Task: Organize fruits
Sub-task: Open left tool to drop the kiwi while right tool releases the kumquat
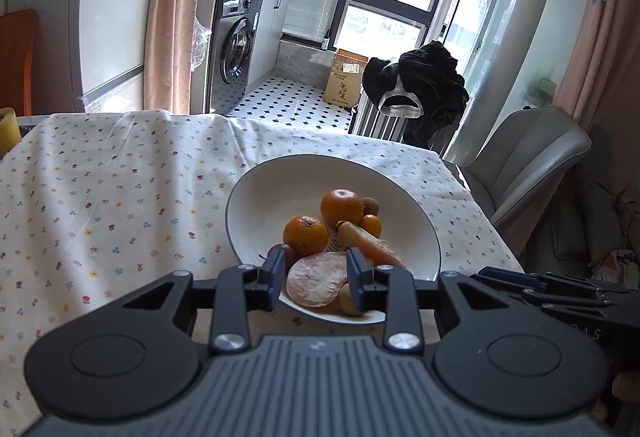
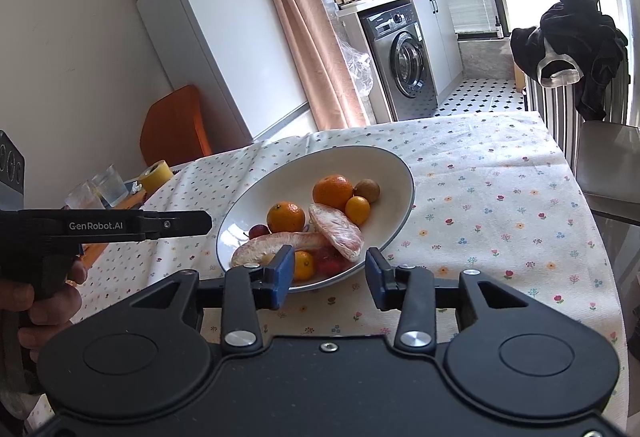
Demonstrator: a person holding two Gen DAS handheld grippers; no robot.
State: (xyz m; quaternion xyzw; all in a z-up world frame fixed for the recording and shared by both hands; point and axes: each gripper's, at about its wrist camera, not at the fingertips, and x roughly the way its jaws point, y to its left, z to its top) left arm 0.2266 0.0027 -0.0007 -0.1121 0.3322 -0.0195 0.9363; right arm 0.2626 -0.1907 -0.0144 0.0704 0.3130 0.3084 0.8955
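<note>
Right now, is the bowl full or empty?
Partly full. The bowl holds two oranges, pomelo segments and small fruits in its near half; the far half is bare white.

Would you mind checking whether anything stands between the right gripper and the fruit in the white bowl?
Nothing visible does. The right gripper is open at the near rim of the white bowl, empty. Only that low rim lies between its fingers and the nearest pomelo segment.
</note>
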